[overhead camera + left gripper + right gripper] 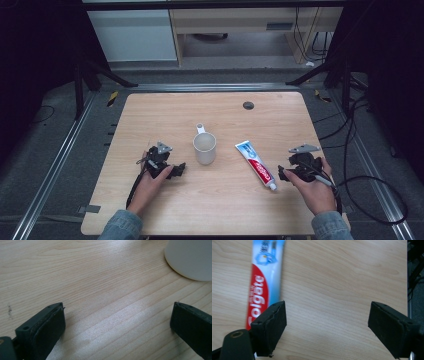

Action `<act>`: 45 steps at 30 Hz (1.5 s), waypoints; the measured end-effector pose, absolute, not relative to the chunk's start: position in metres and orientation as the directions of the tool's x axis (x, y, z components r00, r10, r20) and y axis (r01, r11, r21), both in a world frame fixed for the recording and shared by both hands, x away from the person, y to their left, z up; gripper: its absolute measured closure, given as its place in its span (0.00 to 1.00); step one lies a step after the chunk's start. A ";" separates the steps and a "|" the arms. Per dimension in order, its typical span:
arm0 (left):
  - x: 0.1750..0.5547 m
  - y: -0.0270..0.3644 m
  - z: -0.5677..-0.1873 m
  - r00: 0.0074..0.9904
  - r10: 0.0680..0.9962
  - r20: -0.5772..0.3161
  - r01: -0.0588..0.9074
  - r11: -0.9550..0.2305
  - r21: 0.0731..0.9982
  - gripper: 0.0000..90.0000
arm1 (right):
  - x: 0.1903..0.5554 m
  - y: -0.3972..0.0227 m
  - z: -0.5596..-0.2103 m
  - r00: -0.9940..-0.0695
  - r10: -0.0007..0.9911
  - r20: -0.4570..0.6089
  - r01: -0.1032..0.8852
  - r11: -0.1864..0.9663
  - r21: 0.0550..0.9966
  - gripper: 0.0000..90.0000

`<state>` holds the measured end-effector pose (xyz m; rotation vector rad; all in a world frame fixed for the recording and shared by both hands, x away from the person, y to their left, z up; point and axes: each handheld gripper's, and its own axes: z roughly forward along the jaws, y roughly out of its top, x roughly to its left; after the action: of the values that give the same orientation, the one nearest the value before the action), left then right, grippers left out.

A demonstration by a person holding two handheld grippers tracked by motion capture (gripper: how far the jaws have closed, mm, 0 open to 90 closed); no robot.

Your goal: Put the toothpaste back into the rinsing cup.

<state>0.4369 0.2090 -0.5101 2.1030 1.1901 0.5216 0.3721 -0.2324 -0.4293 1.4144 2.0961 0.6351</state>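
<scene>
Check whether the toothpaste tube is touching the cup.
Apart. The high view shows bare table between the toothpaste tube and the cup.

On the bench (150, 210), I see the mug (204, 148) just right of my left hand-held gripper (176, 171) and the toothpaste tube (256, 166) lying just left of my right hand-held gripper (283, 173), mug between them.

The toothpaste tube (256, 165) lies flat on the table's right half, red, white and blue, capped end toward the person, flat tail angled away toward the middle. Just left of it, a white mug (204, 148) stands upright, handle pointing away.
</scene>
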 end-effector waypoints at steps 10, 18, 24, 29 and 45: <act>0.437 0.209 -0.510 0.507 0.862 0.021 0.600 -0.371 0.709 0.00 | 0.395 -0.208 -0.381 -0.398 0.892 -0.213 0.700 0.445 0.558 0.24; 0.437 0.209 -0.510 0.506 0.862 0.020 0.599 -0.368 0.711 0.00 | 0.413 -0.193 -0.361 -0.438 0.872 -0.217 0.704 0.483 0.520 0.26; 0.437 0.209 -0.510 0.505 0.863 0.021 0.599 -0.367 0.711 0.00 | 0.430 -0.175 -0.359 -0.479 0.854 -0.204 0.710 0.514 0.481 0.29; 0.437 0.209 -0.510 0.504 0.864 0.020 0.600 -0.366 0.712 0.00 | 0.439 -0.168 -0.368 -0.492 0.850 -0.187 0.725 0.519 0.454 0.31; 0.437 0.208 -0.510 0.502 0.865 0.019 0.601 -0.364 0.712 0.00 | 0.458 -0.150 -0.386 -0.528 0.838 -0.135 0.745 0.534 0.400 0.38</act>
<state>0.4368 0.2083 -0.5103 2.0959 1.1961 0.5234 0.4583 -0.1503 -0.3861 1.3144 2.4647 0.4238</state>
